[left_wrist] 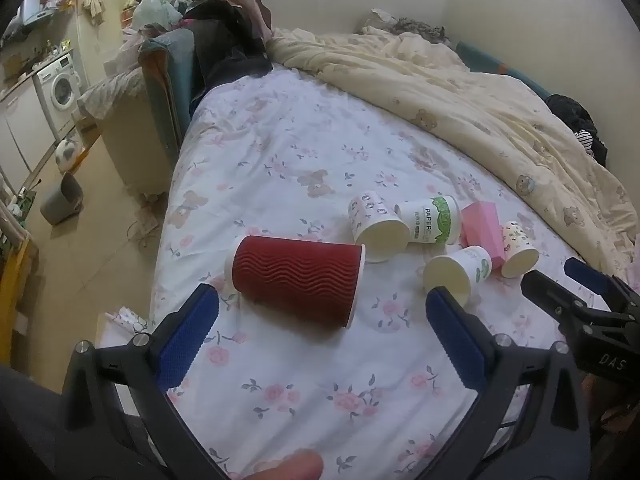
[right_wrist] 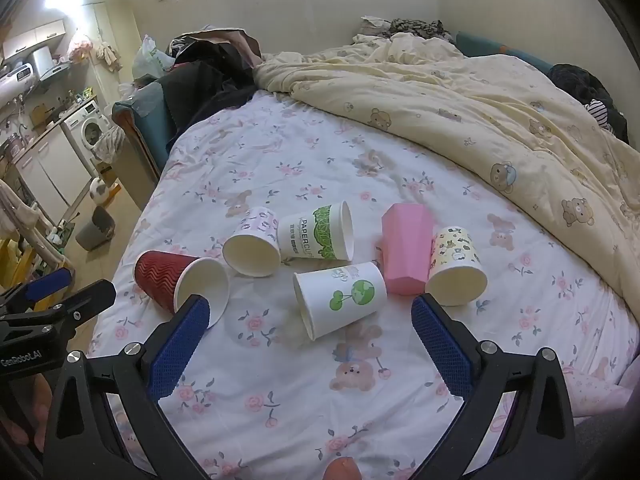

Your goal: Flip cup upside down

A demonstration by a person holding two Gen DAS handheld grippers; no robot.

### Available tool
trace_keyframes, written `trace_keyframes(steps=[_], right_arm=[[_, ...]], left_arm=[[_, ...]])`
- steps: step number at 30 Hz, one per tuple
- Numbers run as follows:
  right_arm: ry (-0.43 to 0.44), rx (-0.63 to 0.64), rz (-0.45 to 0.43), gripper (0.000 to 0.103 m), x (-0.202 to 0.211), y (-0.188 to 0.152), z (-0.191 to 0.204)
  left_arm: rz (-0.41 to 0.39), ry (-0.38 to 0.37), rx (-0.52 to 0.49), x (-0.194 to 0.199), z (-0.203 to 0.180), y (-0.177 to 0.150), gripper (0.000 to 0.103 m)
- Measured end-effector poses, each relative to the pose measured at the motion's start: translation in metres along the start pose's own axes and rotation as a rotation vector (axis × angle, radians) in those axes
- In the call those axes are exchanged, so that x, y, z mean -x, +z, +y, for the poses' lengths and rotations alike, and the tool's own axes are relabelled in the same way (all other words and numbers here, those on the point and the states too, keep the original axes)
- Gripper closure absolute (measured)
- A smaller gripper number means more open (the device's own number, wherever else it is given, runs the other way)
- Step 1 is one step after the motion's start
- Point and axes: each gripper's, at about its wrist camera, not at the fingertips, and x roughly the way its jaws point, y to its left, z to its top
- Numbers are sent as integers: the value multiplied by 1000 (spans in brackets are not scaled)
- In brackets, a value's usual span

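Several cups lie on their sides on the floral bedsheet [left_wrist: 304, 392]. A red ribbed paper cup [left_wrist: 298, 278] [right_wrist: 164, 282] lies nearest my left gripper [left_wrist: 320, 312], which is open and empty just short of it. A white cup with a green tree print [right_wrist: 344, 296] [left_wrist: 460, 274] lies in front of my right gripper [right_wrist: 310, 322], also open and empty. Behind are a purple-patterned cup [right_wrist: 254, 246] [left_wrist: 374, 226], a white "PAPERCUP" cup [right_wrist: 320, 232] [left_wrist: 430, 220], a pink faceted cup [right_wrist: 406, 248] [left_wrist: 482, 228] and a cream cartoon cup [right_wrist: 456, 266] [left_wrist: 518, 250].
A cream bear-print duvet [right_wrist: 480, 108] is bunched over the far and right side of the bed. Dark clothes [right_wrist: 208, 76] are piled at the bed's far left corner. The bed's left edge drops to the floor, where a grey bin [left_wrist: 62, 200] stands near a washing machine [left_wrist: 60, 88].
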Motion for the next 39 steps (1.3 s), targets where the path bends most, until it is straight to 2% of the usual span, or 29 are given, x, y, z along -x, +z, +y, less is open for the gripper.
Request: trace_keyframes(steps=[39], right_arm=[[2,-24,18,0,-3,0,-5]], left_arm=[[-8,-7,9,1,0,0,1]])
